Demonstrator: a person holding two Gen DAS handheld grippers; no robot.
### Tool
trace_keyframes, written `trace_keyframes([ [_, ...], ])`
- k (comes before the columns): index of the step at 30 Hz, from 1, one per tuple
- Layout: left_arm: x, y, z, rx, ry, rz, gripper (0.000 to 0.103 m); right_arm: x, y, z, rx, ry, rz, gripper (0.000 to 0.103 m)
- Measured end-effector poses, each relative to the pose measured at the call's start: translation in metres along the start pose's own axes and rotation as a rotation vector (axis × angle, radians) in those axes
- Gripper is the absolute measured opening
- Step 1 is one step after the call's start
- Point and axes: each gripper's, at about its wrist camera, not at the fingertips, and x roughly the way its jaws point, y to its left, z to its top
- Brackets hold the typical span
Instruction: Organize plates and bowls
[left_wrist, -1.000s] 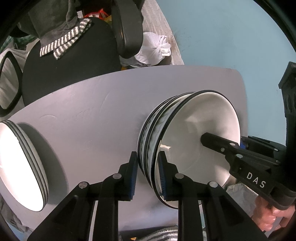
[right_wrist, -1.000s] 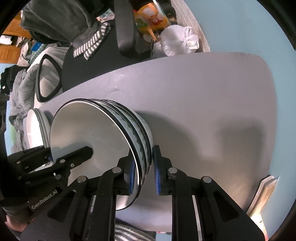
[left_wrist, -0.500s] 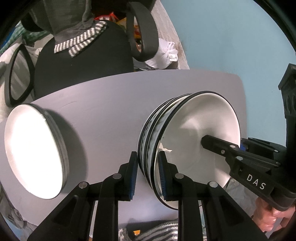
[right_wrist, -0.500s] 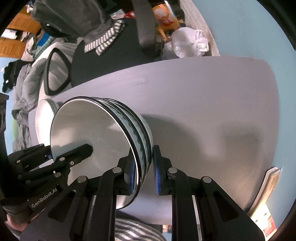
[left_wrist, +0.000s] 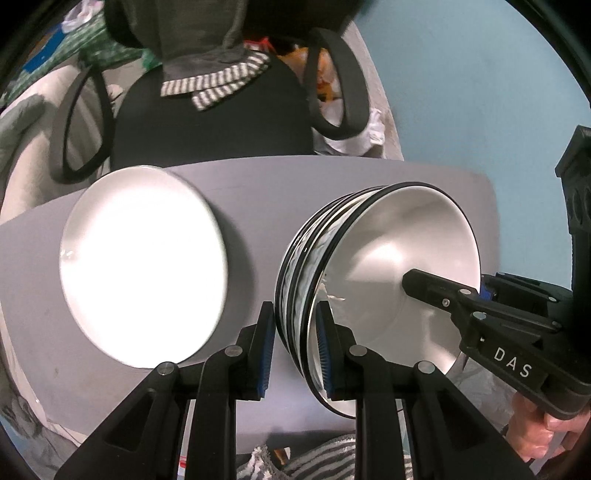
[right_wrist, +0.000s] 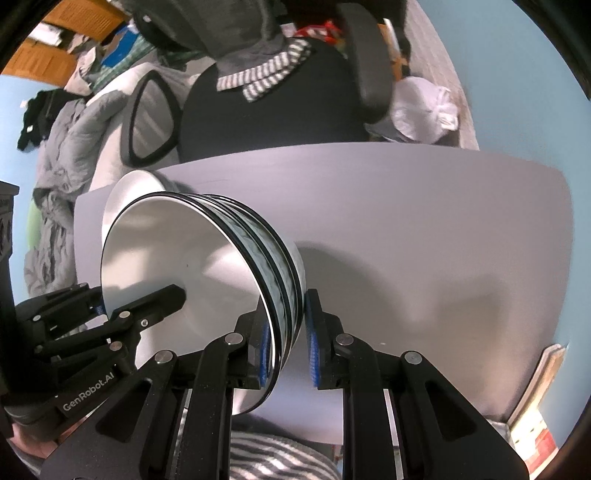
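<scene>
At the far left of my left wrist view I have the stack of white plates (left_wrist: 144, 266), lying on the grey table (left_wrist: 258, 206) toward its left edge and reaching close to the far edge. Only the top plate's bright face is readable; glare washes out the rest, so I cannot count them.

Right of the plates, with bare table between, is the stack of nested bowls (left_wrist: 388, 266), white inside with dark rims and a patterned outer wall. I cannot tell from either view whether its base touches the table.

My left gripper (left_wrist: 295, 343) is closed down narrow on the near-left rim of that stack: one blue pad sits against the outside wall, the other inside the top bowl. A small pale scrap clings to the inner wall just by the inner pad.

In my right wrist view, the right gripper (right_wrist: 286, 347) is likewise pinched narrow on the opposite rim of the same bowl stack (right_wrist: 192, 273), inner pad inside the bowl, outer pad against the patterned wall. The table's right half beyond it carries only shadows.

Past the far edge stands a black office chair (right_wrist: 273, 114) with a striped cloth (right_wrist: 266, 74) draped over it.
</scene>
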Motion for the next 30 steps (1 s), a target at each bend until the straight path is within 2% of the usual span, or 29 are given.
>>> trace_keyframes([
  [16, -0.034, 0.091, -0.013, -0.110, -0.041, 0.003, 0.021, 0.026, 0.098, 0.017, -0.112, 0.013, -0.012, 0.016],
  [30, -0.025, 0.145, -0.011, -0.179, -0.028, 0.008, 0.021, 0.060, 0.149, 0.029, -0.150, 0.060, -0.036, 0.016],
])
